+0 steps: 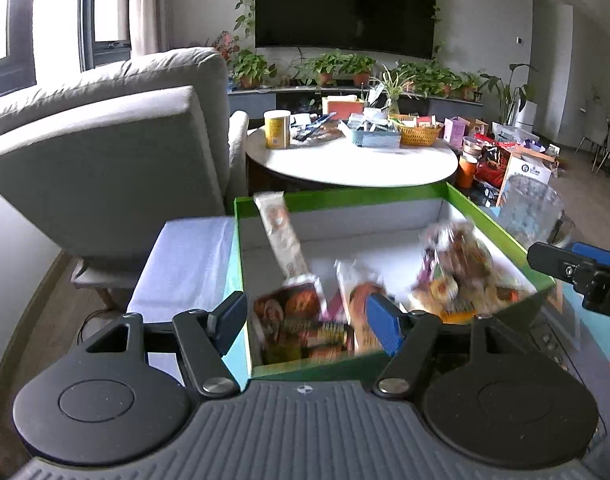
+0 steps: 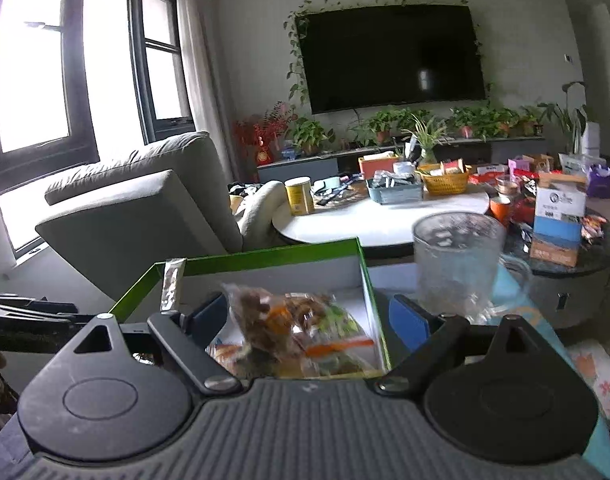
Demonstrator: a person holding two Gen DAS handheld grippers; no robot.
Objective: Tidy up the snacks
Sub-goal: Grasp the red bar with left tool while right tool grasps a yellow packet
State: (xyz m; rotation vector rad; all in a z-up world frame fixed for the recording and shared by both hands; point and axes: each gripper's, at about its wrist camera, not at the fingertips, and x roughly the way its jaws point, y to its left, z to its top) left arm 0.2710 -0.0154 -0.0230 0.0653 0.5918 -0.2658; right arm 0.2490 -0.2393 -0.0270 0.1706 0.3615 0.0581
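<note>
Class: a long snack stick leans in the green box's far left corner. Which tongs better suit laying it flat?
Probably left: left tongs hang open by the green box's left side, near the stick; right tongs straddle its right wall.

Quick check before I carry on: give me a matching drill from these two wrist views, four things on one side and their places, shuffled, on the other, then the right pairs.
Things
1. long snack bar
2. clear glass jug
3. yellow tin
4. clear bag of mixed snacks

Places
A. on the round white table, near its left edge
B. lying in the green box, towards its right side
C. leaning in the box's far left corner
D. standing outside the box, just past its right wall

Pairs: 1-C, 2-D, 3-A, 4-B
</note>
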